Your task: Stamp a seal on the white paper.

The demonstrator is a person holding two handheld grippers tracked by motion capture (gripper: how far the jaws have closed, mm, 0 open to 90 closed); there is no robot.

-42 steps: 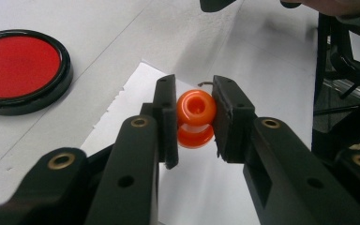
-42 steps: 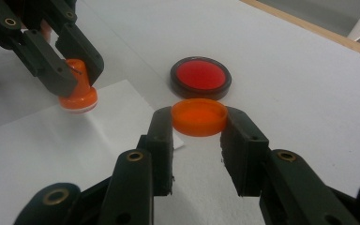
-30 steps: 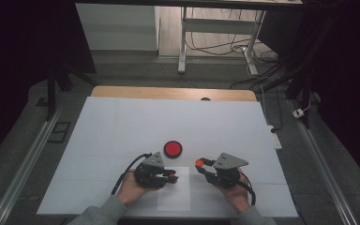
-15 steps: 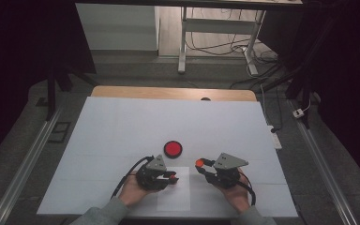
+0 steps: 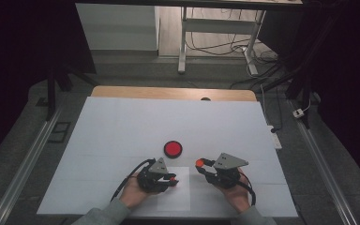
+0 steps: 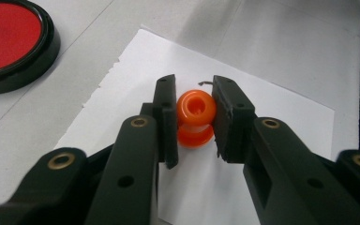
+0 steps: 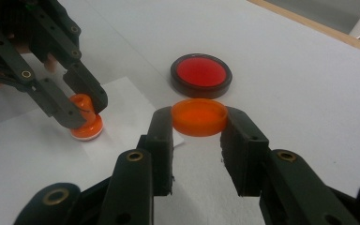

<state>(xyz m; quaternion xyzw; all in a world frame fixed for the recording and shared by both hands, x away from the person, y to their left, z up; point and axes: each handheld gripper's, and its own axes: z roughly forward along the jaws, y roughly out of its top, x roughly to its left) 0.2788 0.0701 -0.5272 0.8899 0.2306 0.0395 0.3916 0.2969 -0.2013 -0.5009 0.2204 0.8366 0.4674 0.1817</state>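
- Left tool (image 6: 194, 117), low centre of the left gripper view: jaws narrow, pressed on both sides of a small orange spool-shaped piece (image 6: 195, 117), a rounded top with a hollow in it over a wider flange.
- That orange piece stands upright on the white paper sheet (image 6: 272, 112); its flange looks to be touching the paper.
- From the right gripper view the same left tool (image 7: 82, 110) comes in from the upper left of the frame, jaws clamped on the orange piece (image 7: 85, 124) at the sheet's (image 7: 37, 154) near part.
- Right tool (image 7: 198, 140), lower centre of that frame: jaws set fairly wide and holding a flat orange cap (image 7: 199, 116) by its rim, one jaw on each side.
- The cap is a shallow dish shape; whether anything lies in it I cannot tell.
- Just beyond the cap, upper centre of the frame, lies a round black-rimmed dish with a red inside (image 7: 200, 74), flat on the white tabletop (image 7: 309, 84), apart from the cap.
- High view: both tools low in the frame, left tool (image 5: 171, 180) over the paper sheet (image 5: 176, 199), right tool (image 5: 201, 165) with the orange cap (image 5: 199, 162) at its tip, the red dish (image 5: 172, 149) just above and between them.
- Nothing I can make out sits in the red dish.
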